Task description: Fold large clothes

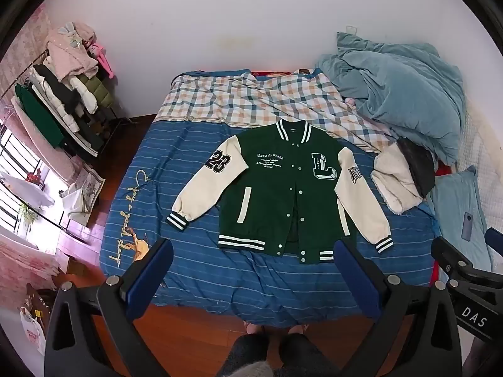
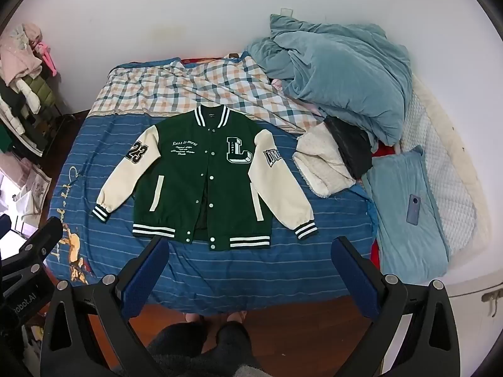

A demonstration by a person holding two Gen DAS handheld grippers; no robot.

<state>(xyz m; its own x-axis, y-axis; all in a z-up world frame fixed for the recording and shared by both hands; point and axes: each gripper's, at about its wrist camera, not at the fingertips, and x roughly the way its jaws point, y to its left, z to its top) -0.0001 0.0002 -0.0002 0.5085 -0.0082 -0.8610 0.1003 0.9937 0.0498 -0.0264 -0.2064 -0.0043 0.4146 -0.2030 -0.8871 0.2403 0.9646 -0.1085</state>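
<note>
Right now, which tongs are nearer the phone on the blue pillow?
Right. The right tongs hang over the bed's near edge with the phone to their right; the left tongs sit further left, beyond them.

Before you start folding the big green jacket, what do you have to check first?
1. Jacket lies flat, front up: ok.
2. Both sleeves spread out, cuffs showing: ok.
3. Left gripper open, holding nothing: ok.
4. Right gripper open, holding nothing: ok.
5. Cream fleece apart from the nearest sleeve: ok, but close.
6. Front snaps all closed: not ok, the lower part gapes.
</note>
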